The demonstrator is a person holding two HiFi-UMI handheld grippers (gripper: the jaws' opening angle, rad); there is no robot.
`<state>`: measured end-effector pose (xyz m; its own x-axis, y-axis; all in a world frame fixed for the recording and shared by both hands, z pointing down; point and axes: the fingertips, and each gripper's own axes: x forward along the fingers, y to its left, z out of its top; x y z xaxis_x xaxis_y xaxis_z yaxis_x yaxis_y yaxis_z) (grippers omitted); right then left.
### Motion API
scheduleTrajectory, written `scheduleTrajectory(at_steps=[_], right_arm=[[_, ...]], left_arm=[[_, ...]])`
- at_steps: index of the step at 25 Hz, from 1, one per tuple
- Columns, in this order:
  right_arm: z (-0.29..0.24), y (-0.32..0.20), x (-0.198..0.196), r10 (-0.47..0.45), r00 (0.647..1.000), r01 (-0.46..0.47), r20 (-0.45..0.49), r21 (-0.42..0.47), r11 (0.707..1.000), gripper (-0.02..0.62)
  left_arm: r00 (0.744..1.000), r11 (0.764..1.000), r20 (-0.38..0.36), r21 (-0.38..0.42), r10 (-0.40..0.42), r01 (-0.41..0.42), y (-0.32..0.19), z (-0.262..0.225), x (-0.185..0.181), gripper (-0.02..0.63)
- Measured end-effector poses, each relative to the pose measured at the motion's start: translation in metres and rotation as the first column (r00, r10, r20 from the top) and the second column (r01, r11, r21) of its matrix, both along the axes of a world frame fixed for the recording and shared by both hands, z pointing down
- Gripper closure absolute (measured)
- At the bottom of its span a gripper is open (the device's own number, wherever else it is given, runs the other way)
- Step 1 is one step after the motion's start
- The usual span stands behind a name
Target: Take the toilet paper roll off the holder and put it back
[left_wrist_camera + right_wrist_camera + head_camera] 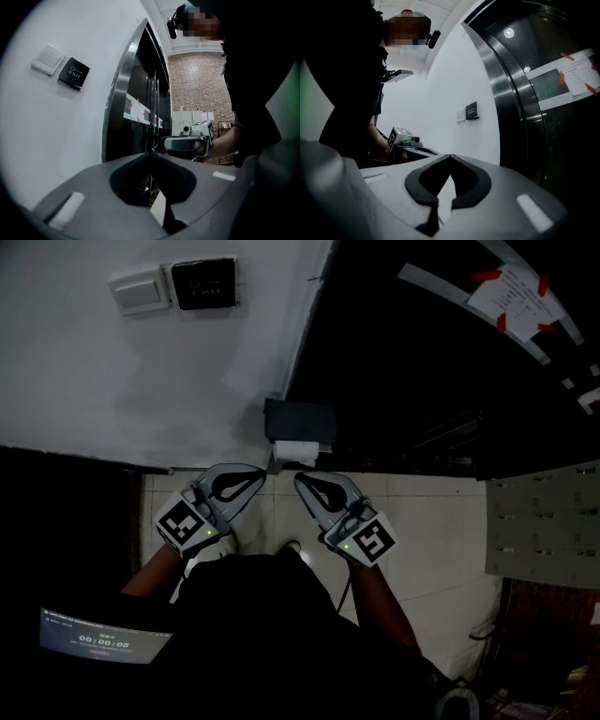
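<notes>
A white toilet paper roll (298, 452) hangs in a black holder (300, 418) low on the wall, at the corner where the white wall meets a dark door. My left gripper (265, 474) and right gripper (298, 478) are held side by side just in front of the roll, both pointing at it and apart from it. Each is shut with nothing between its fingers. In the left gripper view the left gripper's tips (150, 153) meet, and in the right gripper view the right gripper's tips (450, 155) meet as well. The roll shows in neither gripper view.
A white switch (139, 292) and a black exit button (203, 283) sit on the white wall. A dark metal door (441, 362) carries a taped notice (518, 294). A grey cabinet (544, 521) stands at the right, a lit screen (103, 637) at lower left.
</notes>
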<state>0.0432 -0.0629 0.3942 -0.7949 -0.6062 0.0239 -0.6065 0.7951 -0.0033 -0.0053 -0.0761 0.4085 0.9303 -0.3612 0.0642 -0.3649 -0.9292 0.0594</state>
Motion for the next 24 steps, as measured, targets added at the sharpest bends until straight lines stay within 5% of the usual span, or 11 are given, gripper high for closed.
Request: scheduleTrajectory(at_steps=[24], right_arm=[[0.0070,-0.0025,-0.0008,0.004,0.999,-0.001,0.045,-0.061,0.998,0.595]], left_arm=[[1.000,1.000,0.003,0.017,0.004,-0.004,0.0053,0.0044,-0.0022,0.606]])
